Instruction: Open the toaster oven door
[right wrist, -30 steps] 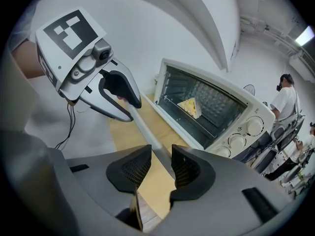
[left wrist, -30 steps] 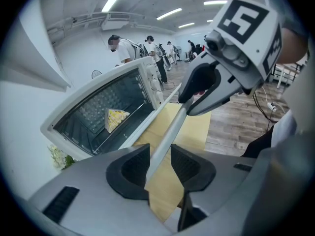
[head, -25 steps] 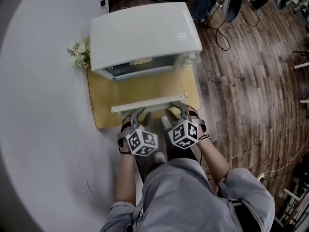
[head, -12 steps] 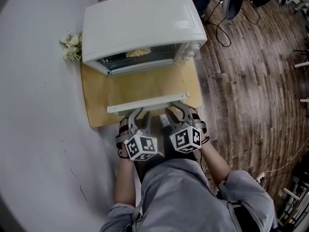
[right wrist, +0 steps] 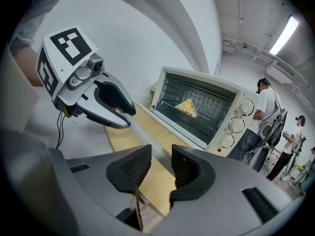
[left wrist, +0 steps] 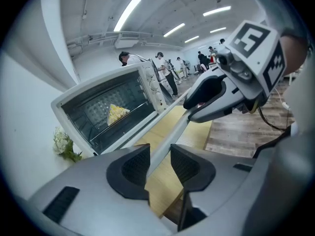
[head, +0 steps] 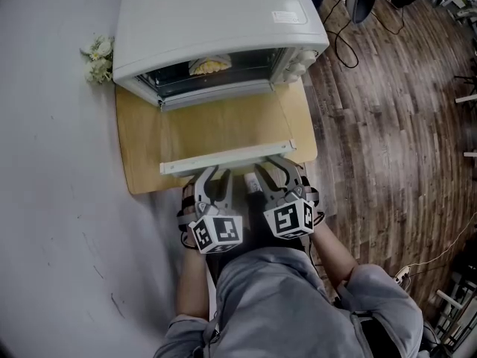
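The white toaster oven [head: 216, 21] stands on a wooden board [head: 138, 155]. Its glass door [head: 223, 125] lies folded down flat toward me. The door's pale handle bar [head: 227, 157] runs along the near edge. My left gripper [head: 214, 174] is shut on the bar's left part, and the bar fills the gap between its pads [left wrist: 138, 166]. My right gripper [head: 272, 168] is shut on the same bar a little to the right, its pads [right wrist: 184, 168] against it. A yellow piece of food [head: 210, 66] lies on the rack inside.
A small bunch of white flowers [head: 97, 57] lies at the oven's left rear corner. The table [head: 59, 200] ends just right of the board, above a wooden floor [head: 387, 125] with cables. The oven's knobs [right wrist: 236, 124] are on its right side. People stand in the background.
The door lies flat and both grippers stay on the handle throughout. Only the head view has shifted, so the oven sits higher in the frame and more of its inside shows.
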`<state>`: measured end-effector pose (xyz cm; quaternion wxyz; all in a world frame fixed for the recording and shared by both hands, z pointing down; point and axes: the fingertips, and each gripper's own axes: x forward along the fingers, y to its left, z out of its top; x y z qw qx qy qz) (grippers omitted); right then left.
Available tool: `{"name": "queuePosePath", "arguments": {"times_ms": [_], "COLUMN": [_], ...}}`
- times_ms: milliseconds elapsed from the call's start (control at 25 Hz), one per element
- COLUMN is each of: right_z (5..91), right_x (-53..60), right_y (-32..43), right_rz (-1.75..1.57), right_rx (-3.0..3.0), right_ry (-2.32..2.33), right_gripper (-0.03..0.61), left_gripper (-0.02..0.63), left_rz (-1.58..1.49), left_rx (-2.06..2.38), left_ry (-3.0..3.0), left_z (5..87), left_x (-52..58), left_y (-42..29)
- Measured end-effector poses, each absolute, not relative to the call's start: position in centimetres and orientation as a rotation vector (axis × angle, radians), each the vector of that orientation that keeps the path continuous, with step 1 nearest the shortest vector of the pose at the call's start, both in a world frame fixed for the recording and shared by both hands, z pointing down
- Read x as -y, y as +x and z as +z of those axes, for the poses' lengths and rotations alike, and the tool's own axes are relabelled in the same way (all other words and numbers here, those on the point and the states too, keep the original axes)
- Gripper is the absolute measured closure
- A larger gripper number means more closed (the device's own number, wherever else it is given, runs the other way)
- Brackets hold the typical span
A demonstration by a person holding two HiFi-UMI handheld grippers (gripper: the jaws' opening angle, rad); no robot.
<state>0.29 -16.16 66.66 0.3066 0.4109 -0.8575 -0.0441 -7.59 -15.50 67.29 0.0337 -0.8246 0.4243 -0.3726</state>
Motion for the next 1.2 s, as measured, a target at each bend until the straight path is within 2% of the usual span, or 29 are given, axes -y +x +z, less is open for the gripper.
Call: {"name": "queuePosePath", "arguments": {"times_ms": [1200], "right_z": [72.6], "right_x": [15.4], "right_y": [0.7], "right_rz": [-0.152], "right_rx": [2.279], "right_ry": [1.259], "right_gripper": [0.469], "left_gripper": [0.518], "left_rz": [-0.868], "left_rx": [-1.607], "left_ry": [-2.532], "left_z": [72.7], "left_x": [14.8], "left_y": [-7.8]}}
